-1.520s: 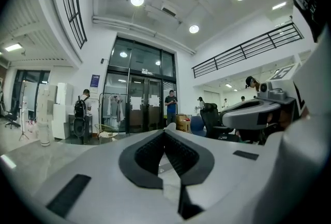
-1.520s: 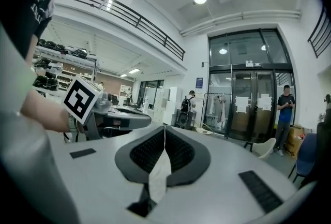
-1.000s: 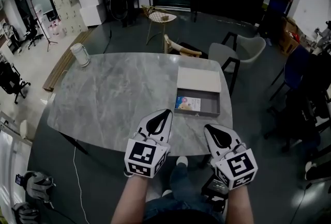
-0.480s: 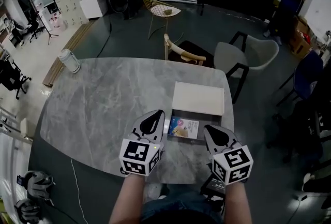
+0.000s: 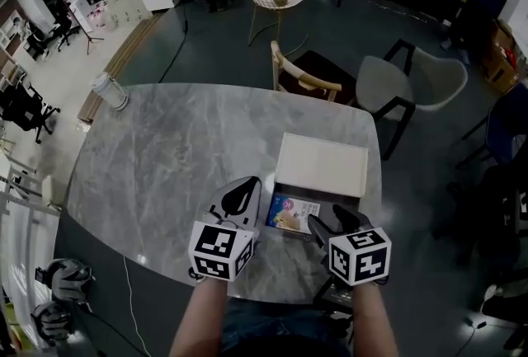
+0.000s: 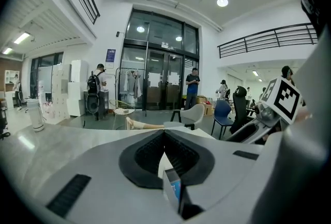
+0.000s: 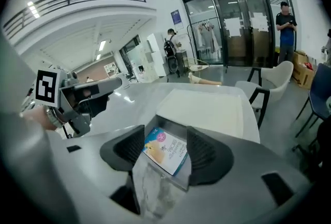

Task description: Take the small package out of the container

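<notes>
A shallow grey container [image 5: 337,205] stands open near the table's front right edge. Its white lid [image 5: 322,164] lies just behind it. The small package [image 5: 293,213], light blue and cream with print, lies flat in the container's left half. My right gripper [image 5: 337,217] hovers at the container's near edge, its jaws opening. In the right gripper view the package [image 7: 165,149] shows in the gap of that gripper [image 7: 165,132], with neither pad on it. My left gripper [image 5: 246,189] is shut and empty just left of the container, and its jaws [image 6: 164,135] meet.
The grey marble table [image 5: 181,157] carries a white cylinder [image 5: 107,90] at its far left corner. A wooden chair [image 5: 301,79] and a grey armchair [image 5: 408,83] stand beyond the far edge. People stand in the background. A white cable [image 5: 132,298] hangs below the near edge.
Both grippers have moved forward to the container's near side. The right gripper's jaws, shut before, now stand apart. The head view has shifted closer to the table.
</notes>
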